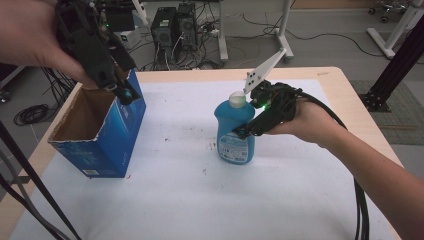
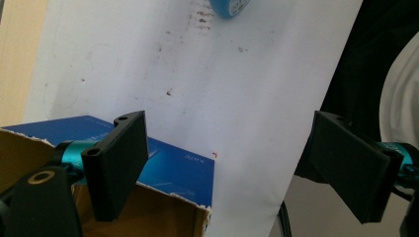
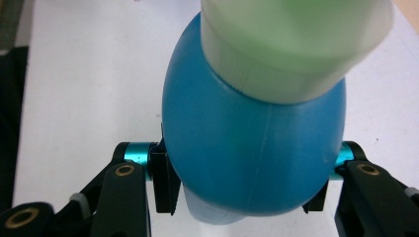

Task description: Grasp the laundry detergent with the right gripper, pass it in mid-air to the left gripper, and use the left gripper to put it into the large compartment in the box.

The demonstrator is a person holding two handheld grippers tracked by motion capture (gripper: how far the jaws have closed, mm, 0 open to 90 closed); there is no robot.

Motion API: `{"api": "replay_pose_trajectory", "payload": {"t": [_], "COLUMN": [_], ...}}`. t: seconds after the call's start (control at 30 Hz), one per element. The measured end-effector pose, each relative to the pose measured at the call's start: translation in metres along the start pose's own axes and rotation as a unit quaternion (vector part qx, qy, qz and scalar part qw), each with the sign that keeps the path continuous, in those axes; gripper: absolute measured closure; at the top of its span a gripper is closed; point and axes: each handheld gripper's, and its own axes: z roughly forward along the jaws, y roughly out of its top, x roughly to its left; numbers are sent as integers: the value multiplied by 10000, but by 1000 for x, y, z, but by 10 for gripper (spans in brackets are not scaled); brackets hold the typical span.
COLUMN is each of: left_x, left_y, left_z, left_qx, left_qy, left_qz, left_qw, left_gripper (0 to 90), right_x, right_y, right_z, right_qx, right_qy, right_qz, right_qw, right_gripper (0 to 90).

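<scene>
Right gripper [image 1: 243, 131] clamped side-on around the blue bottle [image 1: 234, 134], pads pressed against both flanks of the body just under the shoulder. Seen close in the right gripper view: blue bottle [image 3: 252, 148] bulging between the two black jaws, pale green cap [image 3: 291, 44] looming above, blurred from nearness. Bottle upright on the white sheet [image 1: 190, 200] covering the worktop [image 1: 335, 80], near its middle, label facing the camera. Base apparently resting on the sheet, though hard to be sure from this angle. Right hand [image 1: 305, 120] level behind the gripper, cable trailing back along the forearm.

Over on the far left, left gripper [image 1: 120, 92] hanging above the open blue carton [image 1: 107, 135], just over its near top rim. Jaws spread wide, nothing between them; in the left gripper view the left gripper [image 2: 230, 163] framing a corner of the carton [image 2: 178, 165], torn cardboard edge and brown inside showing below. Left hand [image 1: 30, 35] high at the upper left corner of the high view.

Carton standing open-topped at the left edge of the sheet, well apart from the bottle. A few small dark specks on the sheet between the two.
</scene>
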Motion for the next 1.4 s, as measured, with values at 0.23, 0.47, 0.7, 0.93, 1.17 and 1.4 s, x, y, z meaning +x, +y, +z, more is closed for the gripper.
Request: {"api": "replay_pose_trajectory", "payload": {"t": [0.23,0.47,0.7,0.93,1.17,1.4], "left_x": [-2,-4,-6,-6,-6,-5], "left_y": [8,17,30,45,59,67], "left_z": [0,-1,-4,-4,0,5], "left_qx": [-73,-166,-446,-601,-697,-701], "left_qy": [-31,-35,-47,-143,-271,-398], "left_qz": [146,317,561,777,896,1065], "left_qw": [9999,9994,9974,9951,9932,9910], "left_gripper": [162,162,162,162,162,161], "right_x": [8,14,21,28,33,37], "right_y": [12,28,43,62,76,84], "right_z": [-14,-31,-43,-51,-51,-52], "right_qx": [-110,-237,-277,-271,-235,-234], "right_qy": [-5,46,209,360,473,529], "right_qz": [-138,-338,-474,-646,-751,-836], "right_qw": [9998,9991,9983,9969,9958,9948], "right_gripper": [461,462,463,462,462,462]}}
